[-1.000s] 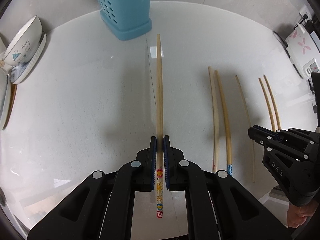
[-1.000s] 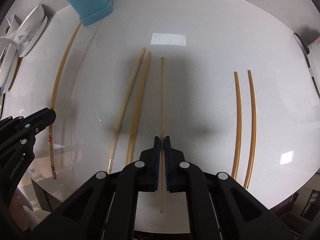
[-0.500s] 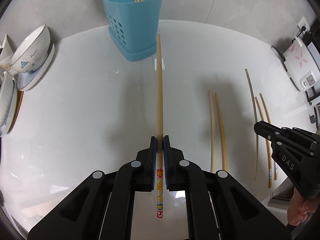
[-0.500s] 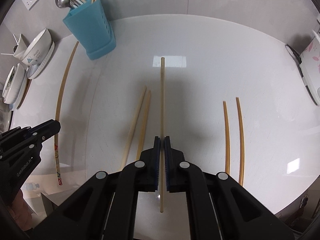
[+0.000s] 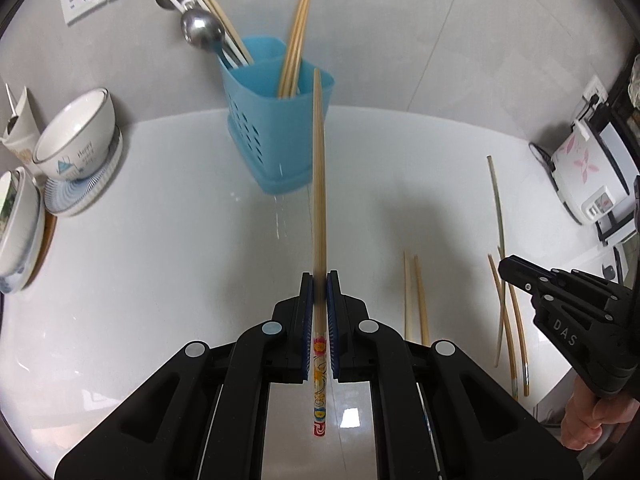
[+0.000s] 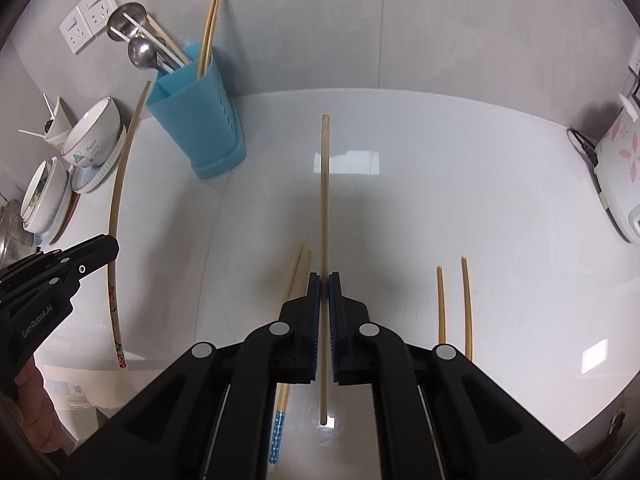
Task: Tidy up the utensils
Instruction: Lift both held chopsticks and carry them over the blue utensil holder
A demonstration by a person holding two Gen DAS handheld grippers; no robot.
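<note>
Gripping a patterned chopstick [image 5: 319, 200], the left gripper [image 5: 319, 280] has its jaws clenched on the shaft just above the painted end, where red, yellow and blue flower marks show behind the blue pads; the bare wooden length points up toward the blue holder [image 5: 276, 120], its tip overlapping the holder's rim in that view, though whether they touch cannot be told. Only the left wrist view shows that painted handle clearly, and it also catches the right gripper [image 5: 508, 266] at its right edge with part of a hand [image 5: 584, 424] below it. Left of the holder sit bowls [image 5: 76, 136] on a striped plate, and inside it stand a ladle [image 5: 202, 32] and two chopsticks [image 5: 296, 40]. The right wrist view shows what the other hides: the right gripper [image 6: 325, 280] is clamped on a plain pale chopstick [image 6: 325, 200], held clear of the white table [image 6: 480, 184], its blunt tip well apart from the holder [image 6: 196, 120]. Under those jaws a pair [image 6: 294, 272] lies flat, one with a blue dotted end, and farther right two thin chopsticks [image 6: 454, 304] lie side by side. A rice cooker [image 6: 616, 172] stands at the far right.
</note>
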